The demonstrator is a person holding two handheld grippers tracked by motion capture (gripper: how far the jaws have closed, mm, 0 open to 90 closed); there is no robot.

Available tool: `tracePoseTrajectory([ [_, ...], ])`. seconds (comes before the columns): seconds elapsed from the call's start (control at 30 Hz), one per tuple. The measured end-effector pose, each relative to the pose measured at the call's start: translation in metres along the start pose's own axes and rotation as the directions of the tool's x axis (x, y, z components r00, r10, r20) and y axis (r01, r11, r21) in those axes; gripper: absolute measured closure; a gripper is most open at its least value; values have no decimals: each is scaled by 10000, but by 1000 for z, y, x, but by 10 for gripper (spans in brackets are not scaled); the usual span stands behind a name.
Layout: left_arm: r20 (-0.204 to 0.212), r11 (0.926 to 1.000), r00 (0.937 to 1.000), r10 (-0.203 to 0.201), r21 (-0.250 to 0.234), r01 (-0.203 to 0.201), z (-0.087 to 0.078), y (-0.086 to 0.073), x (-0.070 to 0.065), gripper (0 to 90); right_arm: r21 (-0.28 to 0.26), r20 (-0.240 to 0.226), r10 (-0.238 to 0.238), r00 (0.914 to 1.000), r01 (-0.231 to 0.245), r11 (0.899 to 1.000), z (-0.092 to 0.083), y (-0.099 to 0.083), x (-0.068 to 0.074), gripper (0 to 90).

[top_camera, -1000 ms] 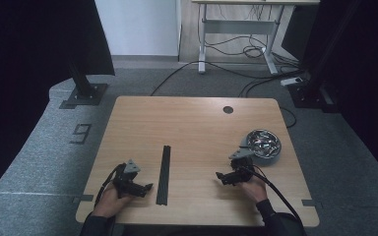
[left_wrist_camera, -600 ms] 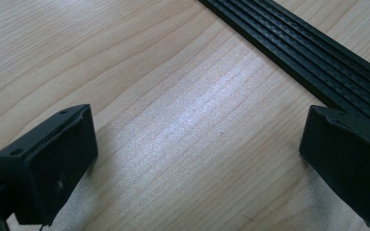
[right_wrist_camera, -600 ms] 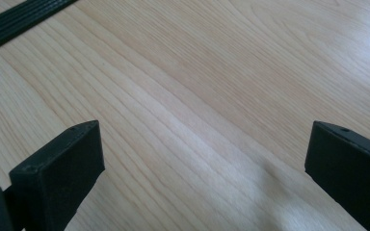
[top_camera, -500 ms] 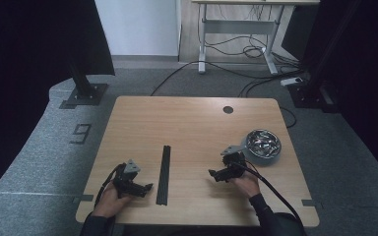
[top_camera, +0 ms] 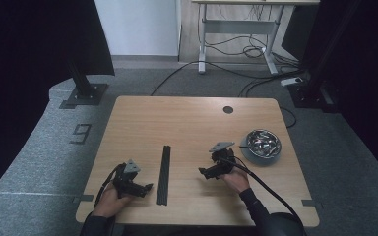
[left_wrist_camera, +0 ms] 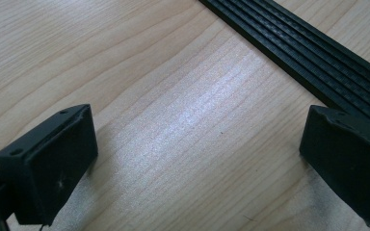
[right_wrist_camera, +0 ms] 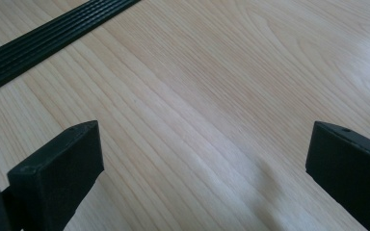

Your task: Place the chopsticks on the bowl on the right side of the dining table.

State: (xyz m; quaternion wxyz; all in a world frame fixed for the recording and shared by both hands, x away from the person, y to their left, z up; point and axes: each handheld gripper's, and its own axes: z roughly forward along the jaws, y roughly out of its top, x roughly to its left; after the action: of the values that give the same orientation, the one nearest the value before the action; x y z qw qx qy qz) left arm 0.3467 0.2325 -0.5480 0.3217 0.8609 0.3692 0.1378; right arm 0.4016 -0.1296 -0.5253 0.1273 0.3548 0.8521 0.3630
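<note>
The black strip (top_camera: 164, 174) lies flat on the surface (top_camera: 187, 123), its long axis running away from me, between my two hands. My left gripper (top_camera: 145, 187) sits just beside it, jaws spread and empty; my right gripper (top_camera: 203, 172) is farther off, jaws also spread.

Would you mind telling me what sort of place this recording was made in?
Most likely a lab or office workspace set up for recording: a wooden desk with a cable hole, grey carpet marked with a 9, loose cables under another desk behind, and black stands on either side.
</note>
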Motion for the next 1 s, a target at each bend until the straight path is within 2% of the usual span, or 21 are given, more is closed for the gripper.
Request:
tracePoseTrajectory([
  [0.5, 0, 10000, 10000, -2, 1, 2, 0, 0, 0, 0, 165, -334, -165, 9993, 171, 9997, 24, 24, 16, 0],
  [0.77, 1, 10000, 10000, 0, 2, 0, 0, 0, 0, 0, 361, -406, -562, 9976, 576, 9977, 36, 35, 29, 0],
  [1.0, 2, 10000, 10000, -8, 6, 8, 0, 0, 0, 0, 512, -516, -691, 9963, 717, 9961, 47, 43, 39, 0],
])
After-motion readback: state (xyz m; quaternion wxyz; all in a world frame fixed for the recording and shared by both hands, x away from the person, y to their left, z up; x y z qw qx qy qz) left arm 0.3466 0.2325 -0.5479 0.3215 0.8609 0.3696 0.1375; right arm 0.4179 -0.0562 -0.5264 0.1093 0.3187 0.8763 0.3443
